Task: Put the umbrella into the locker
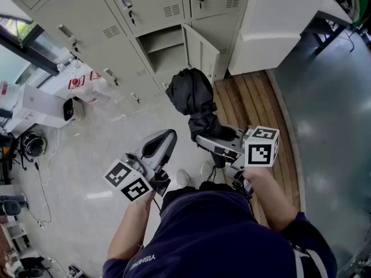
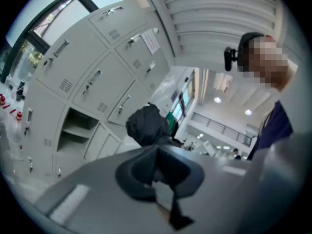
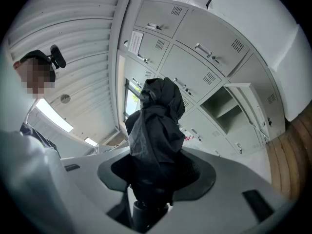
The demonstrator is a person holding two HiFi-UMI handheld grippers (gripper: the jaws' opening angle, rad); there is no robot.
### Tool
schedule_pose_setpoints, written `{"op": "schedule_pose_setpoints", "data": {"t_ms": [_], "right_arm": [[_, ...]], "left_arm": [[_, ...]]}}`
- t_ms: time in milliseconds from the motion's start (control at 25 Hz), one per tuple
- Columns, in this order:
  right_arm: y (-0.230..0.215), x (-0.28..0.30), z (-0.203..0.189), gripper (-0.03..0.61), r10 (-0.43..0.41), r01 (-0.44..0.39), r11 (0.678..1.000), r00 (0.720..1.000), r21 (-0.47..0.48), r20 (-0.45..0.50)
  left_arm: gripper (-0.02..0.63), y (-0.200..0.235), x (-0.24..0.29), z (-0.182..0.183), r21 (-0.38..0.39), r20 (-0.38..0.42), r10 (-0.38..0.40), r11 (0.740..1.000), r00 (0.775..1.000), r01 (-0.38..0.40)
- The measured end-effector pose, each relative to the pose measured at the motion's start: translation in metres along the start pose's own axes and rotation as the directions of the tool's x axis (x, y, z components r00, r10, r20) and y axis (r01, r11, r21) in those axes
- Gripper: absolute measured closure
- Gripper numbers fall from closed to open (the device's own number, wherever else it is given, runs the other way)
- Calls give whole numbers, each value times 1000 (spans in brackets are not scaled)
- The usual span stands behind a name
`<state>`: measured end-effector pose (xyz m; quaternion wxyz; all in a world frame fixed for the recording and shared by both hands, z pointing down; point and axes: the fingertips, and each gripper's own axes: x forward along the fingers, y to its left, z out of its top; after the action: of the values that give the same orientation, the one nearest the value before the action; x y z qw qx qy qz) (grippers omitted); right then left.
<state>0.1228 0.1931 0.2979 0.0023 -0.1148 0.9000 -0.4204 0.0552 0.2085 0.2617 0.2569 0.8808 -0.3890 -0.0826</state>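
Far off to the left of my left hand-held gripper [image 1: 164, 142], a white box [image 1: 42, 105] sits on the pale floor by the window. In the left gripper view, the left hand-held gripper [image 2: 156, 168] has its jaws pressed together with nothing between them. It points up at the bank of grey lockers.

Just right of it, and a little ahead, is the right hand-held gripper [image 1: 215, 136]. It is clamped on the lower end of the black folded umbrella [image 1: 191, 94]. In the right gripper view, the umbrella [image 3: 156, 126] stands up out of the right hand-held gripper [image 3: 150, 182], its loose fabric bunched above the jaws and its stub end poking out below them.

The open locker [image 1: 164, 49] lies straight ahead of the right hand-held gripper, past the umbrella's far end. A shelf crosses its upper part, and its door [image 1: 203, 54] is swung out to the right. The umbrella is outside it; I can't tell whether its tip touches the door.

Under the right hand-held gripper and to its right run wooden boards [image 1: 258, 106]. A white cabinet [image 1: 278, 22] stands ahead and to the right, beside the lockers.
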Motion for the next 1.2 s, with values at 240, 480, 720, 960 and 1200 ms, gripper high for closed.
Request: {"op": "schedule_pose_setpoints", "data": {"t_ms": [240, 480, 720, 960, 1200], "right_arm": [[-2, 1, -1, 379, -1, 1, 1000, 1000, 12, -6], [-18, -9, -11, 379, -40, 42, 998, 998, 48, -39], [-27, -28, -10, 379, -92, 93, 996, 995, 12, -49], [-36, -55, -6, 379, -92, 92, 996, 995, 6, -46], [-42, -57, 2, 379, -90, 91, 996, 995, 7, -45]], "left_arm": [[612, 0, 2, -1, -3, -1, -1, 1000, 1000, 1], [612, -6, 4, -9, -6, -2, 12, 1000, 1000, -12], [612, -11, -1, -9, 0, 5, 27, 1000, 1000, -27], [612, -27, 3, -22, 0, 22, 57, 998, 998, -57], [614, -22, -1, -21, -13, 42, 91, 996, 995, -91]]}}
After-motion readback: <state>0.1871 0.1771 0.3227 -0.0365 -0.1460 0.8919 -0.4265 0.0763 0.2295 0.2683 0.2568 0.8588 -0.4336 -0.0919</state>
